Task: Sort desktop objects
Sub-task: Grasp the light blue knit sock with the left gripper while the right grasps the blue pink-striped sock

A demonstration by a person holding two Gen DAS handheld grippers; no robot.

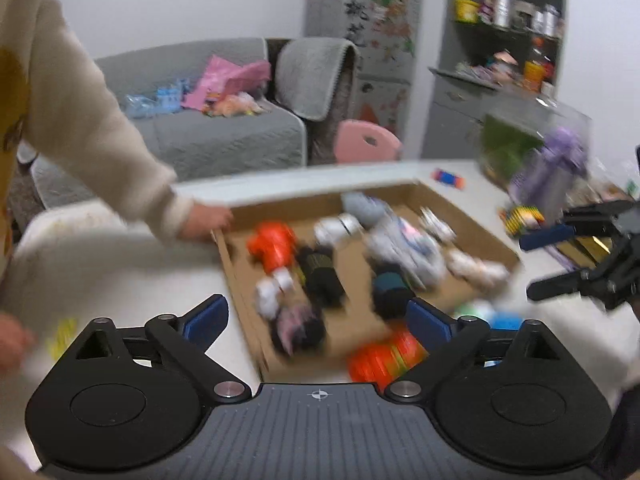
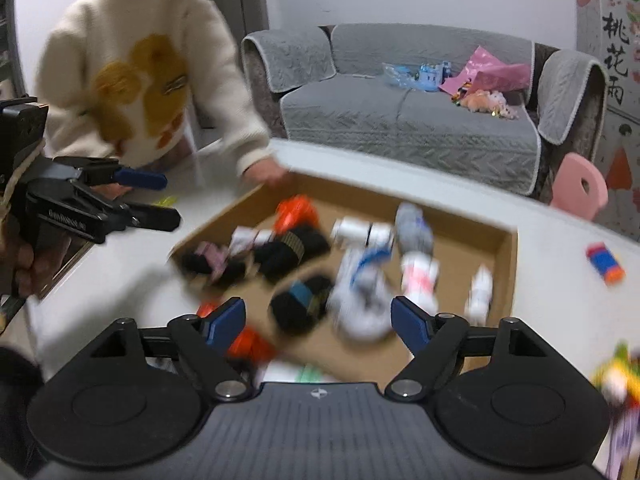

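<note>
- My left hand-held gripper (image 1: 316,322) hangs just above the near edge of the cardboard box (image 1: 468,210), jaws spread wide with nothing between them. I read that as lining up for a pick, not a carry.
- My right hand-held gripper (image 2: 318,320) is in the same pose over the box's near side, also spread and empty. From the left wrist view it shows at the right (image 1: 540,266), well clear of its partner, so the two should not collide.
- The box sits in the middle of the white surface (image 1: 120,264) and serves as the collecting tray. Inside it lie rolled bundles that look like socks: black ones (image 2: 292,250), white and grey ones (image 2: 416,236) and an orange one (image 1: 274,246).
- Everything is motion-blurred, so I cannot tell exact shapes.
- An orange bundle (image 1: 386,356) lies on the surface just outside the near wall of the box, beside my left fingers. I judge it the likeliest next thing to go in.
- A small blue and orange toy (image 2: 605,262) rests on the surface to the right of the box, still unsorted.
- A child in a cream sweater (image 2: 136,84) stands at the far left, one hand (image 2: 266,172) on the box's far corner. I would move slowly here.
</note>
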